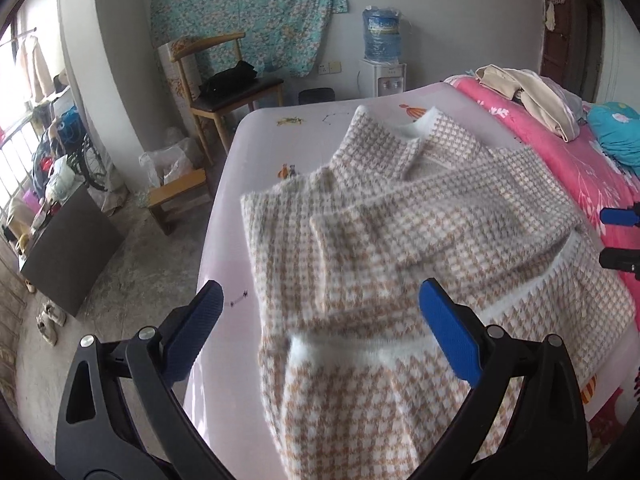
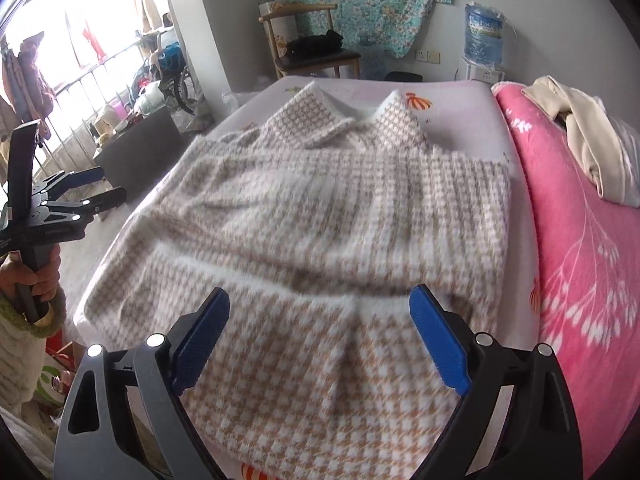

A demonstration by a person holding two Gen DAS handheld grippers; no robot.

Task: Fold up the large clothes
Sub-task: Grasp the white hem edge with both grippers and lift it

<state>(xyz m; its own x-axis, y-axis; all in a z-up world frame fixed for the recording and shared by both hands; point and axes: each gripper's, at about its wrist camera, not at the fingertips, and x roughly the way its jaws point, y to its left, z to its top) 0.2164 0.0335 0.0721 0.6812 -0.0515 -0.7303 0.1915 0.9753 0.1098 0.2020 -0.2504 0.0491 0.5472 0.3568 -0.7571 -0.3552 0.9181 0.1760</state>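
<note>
The left gripper (image 1: 320, 320) stands wide open with nothing between its blue pads, hanging above the near left part of the sweater (image 1: 400, 240). The right gripper (image 2: 320, 320) is likewise spread wide and empty, over the sweater's near hem. The sweater (tan and white check, fluffy white trim) lies ahead of both grippers on the pale sheet (image 1: 280, 152), collar at the far end, both sleeves folded across the chest and the hem turned up over the lower body. To the right of the grippers runs a pink blanket (image 2: 580, 240) with beige clothes (image 2: 592, 140) heaped on it. Beyond the bed's far edge stand a wooden chair (image 1: 224, 92) and a water dispenser (image 1: 382, 60).
</note>
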